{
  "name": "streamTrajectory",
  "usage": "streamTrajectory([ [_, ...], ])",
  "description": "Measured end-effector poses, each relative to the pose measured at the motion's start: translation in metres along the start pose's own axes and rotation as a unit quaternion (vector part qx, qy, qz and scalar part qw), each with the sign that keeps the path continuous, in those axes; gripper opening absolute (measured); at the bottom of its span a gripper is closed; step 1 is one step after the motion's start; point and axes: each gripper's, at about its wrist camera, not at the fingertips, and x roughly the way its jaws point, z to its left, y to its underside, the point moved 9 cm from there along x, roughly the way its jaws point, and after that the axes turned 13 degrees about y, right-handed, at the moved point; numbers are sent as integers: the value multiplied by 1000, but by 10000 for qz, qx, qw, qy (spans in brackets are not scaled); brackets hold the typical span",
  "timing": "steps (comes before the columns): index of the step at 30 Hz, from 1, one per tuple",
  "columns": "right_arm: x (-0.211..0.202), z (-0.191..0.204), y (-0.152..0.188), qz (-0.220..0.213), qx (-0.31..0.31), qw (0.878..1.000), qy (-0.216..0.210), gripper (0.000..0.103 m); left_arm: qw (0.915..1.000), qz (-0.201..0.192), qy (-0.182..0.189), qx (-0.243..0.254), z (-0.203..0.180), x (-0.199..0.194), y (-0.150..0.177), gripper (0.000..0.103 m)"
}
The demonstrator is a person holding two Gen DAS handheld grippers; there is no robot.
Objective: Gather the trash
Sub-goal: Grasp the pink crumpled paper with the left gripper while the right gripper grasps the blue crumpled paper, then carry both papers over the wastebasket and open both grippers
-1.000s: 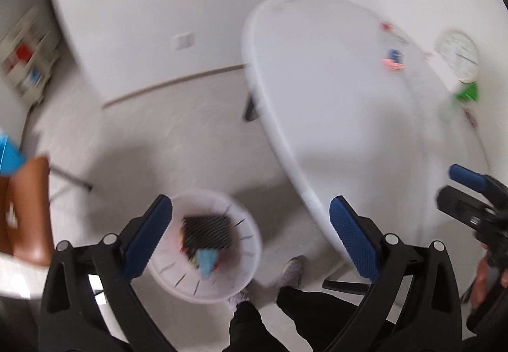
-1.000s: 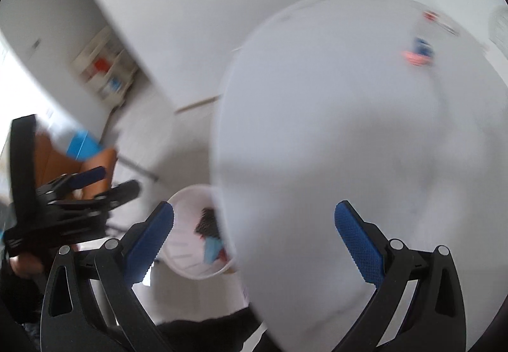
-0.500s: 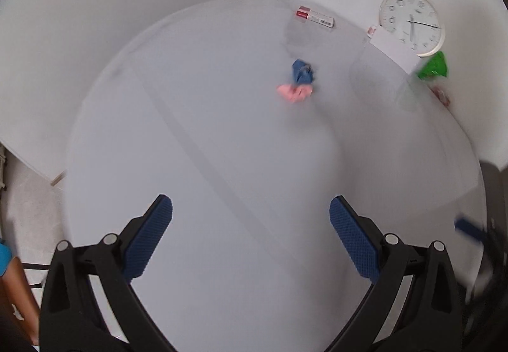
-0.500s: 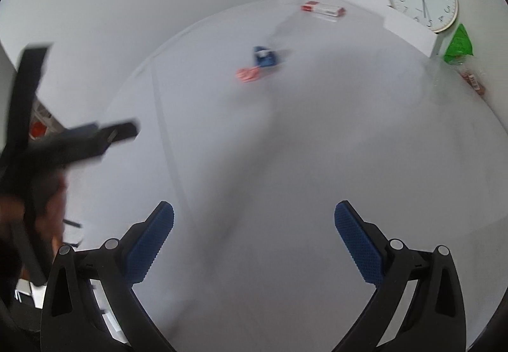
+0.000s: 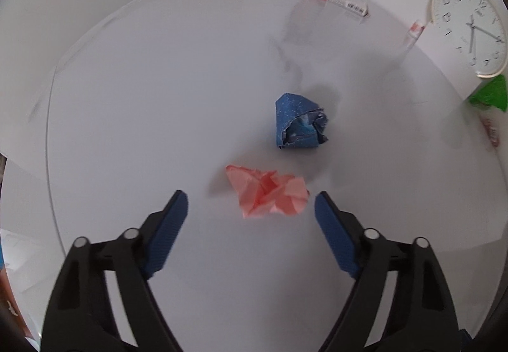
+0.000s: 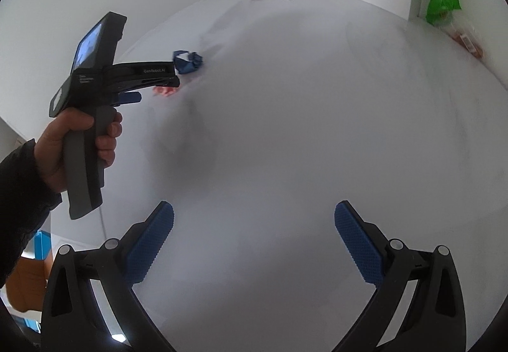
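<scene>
Approaching with your left gripper (image 5: pixel 250 209), jaws just narrowing yet unclenched, the pink paper wad (image 5: pixel 268 194) lies just ahead, right of centre, long axis crosswise.

Pink crumpled paper (image 5: pixel 270 194), white-speckled blue wad (image 5: pixel 298 126), white table (image 5: pixel 158 98), green bag (image 5: pixel 490 93).
</scene>
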Motion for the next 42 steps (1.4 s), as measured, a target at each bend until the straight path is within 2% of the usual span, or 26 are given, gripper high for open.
streamTrajectory([
  [1,3,-2,1,17,20,10000,-14,101,10000,9,-32,-15,1,3,0,68],
  [3,5,-4,4,45,33,10000,-17,101,9998,-53,-181,43,1,4,-3,52],
  [4,6,-4,6,55,41,10000,-20,101,9996,-66,-252,95,0,4,-4,49],
  [9,11,6,-1,120,-189,9996,-169,101,10000,-10,-88,8,1,-1,-6,42],
  [11,15,19,-15,100,-509,9982,-308,101,10000,-41,-18,-79,3,-7,-5,42],
  [14,27,43,-54,-35,-1232,9906,-590,101,9998,-92,13,-157,10,-24,-5,42],
  [17,47,71,-94,-78,-2092,9746,-793,101,9995,-116,-2,-301,25,-52,6,42],
  [20,77,104,-130,-22,-3209,9436,-809,101,9989,-119,-46,-453,40,-74,19,42],
  [21,90,117,-142,-27,-3607,9297,-741,101,9985,-129,-78,-526,46,-82,25,42],
  [26,126,170,-167,268,-4431,8895,-1081,101,9965,-178,-131,-810,70,-111,55,43],
  [28,136,182,-171,378,-4629,8792,-1063,99,9956,-196,-159,-907,78,-119,63,43],
  [32,147,197,-170,640,-4930,8619,-996,85,9931,-238,-209,-1126,93,-131,77,43],
  [34,152,199,-165,757,-5058,8546,-897,75,9921,-263,-229,-1209,100,-135,81,43],
  [36,151,201,-165,670,-5140,8515,-791,69,9911,-290,-249,-1274,106,-140,87,43],
  [38,148,203,-166,673,-5135,8518,-789,48,9907,-316,-270,-1296,109,-143,89,43],
  [39,146,204,-167,693,-5103,8537,-771,35,9906,-330,-276,-1299,110,-144,88,43],
  [42,146,205,-166,743,-5113,8536,-664,35,9896,-390,-271,-1358,112,-150,90,43],
])
